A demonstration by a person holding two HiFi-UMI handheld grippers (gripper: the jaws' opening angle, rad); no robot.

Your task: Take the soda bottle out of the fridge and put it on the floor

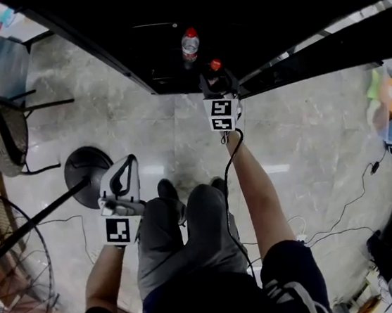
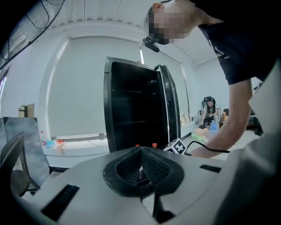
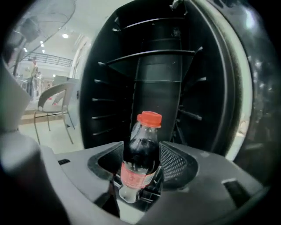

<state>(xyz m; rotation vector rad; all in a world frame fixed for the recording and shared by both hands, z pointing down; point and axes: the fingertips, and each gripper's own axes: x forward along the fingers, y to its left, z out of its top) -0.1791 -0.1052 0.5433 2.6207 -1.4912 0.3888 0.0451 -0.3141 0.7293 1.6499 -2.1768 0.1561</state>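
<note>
The soda bottle [image 3: 140, 160], dark with a red cap and red label, stands upright between the jaws of my right gripper [image 3: 141, 173], which is shut on it. In the head view that gripper [image 1: 218, 80] sits at the open front of the black fridge [image 1: 250, 18], with the bottle's red cap [image 1: 215, 65] showing above it. The fridge's empty shelves rise behind the bottle [image 3: 153, 79]. My left gripper [image 1: 129, 165] hangs lower left over the floor, shut with nothing in it, its pads [image 2: 131, 165] pressed together. It faces the open fridge [image 2: 131, 105].
A second red-capped bottle [image 1: 190, 44] stands in the fridge left of the held one. A mesh chair [image 1: 5, 129], a fan base [image 1: 88, 174] and a wire fan guard [image 1: 11, 267] are at left. Cables [image 1: 345, 212] trail on the marble floor at right.
</note>
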